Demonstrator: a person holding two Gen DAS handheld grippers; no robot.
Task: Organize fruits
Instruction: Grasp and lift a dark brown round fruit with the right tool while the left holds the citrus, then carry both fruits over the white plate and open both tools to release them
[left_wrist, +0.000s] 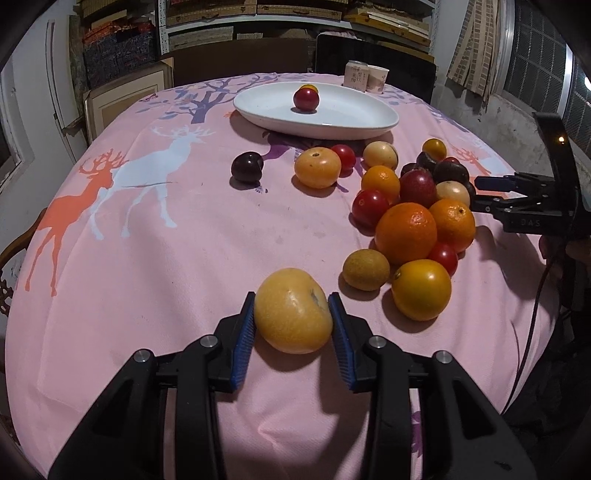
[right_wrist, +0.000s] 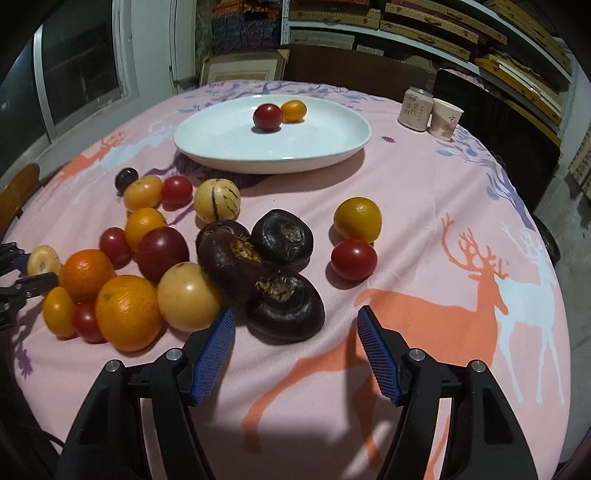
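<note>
Left wrist view shows our left gripper (left_wrist: 291, 314) clamped on a yellow fruit (left_wrist: 293, 311) that sits low over the pink tablecloth (left_wrist: 147, 258), both blue pads pressed against its sides. That fruit looks smooth and round, so we judge it could squirt forward out of the pads if we lift fast or squeeze harder, and roll toward the small tan fruit (left_wrist: 365, 274) just beside it. Further right lies the heap of oranges and tomatoes; the big orange (left_wrist: 405, 233) sits in the middle of it, and a nudge there could send several rolling off the table edge. The white plate (left_wrist: 347, 118), well beyond, already holds a red tomato (left_wrist: 306, 99) with an orange fruit behind it, so a fruit dropped hard could knock them rolling. In the right wrist view our right gripper (right_wrist: 295, 332) stands wide with nothing between its pads, near the closest dark fruit (right_wrist: 285, 311). Its left pad nearly touches the pale fruit (right_wrist: 187, 297), which we could shove while closing.
</note>
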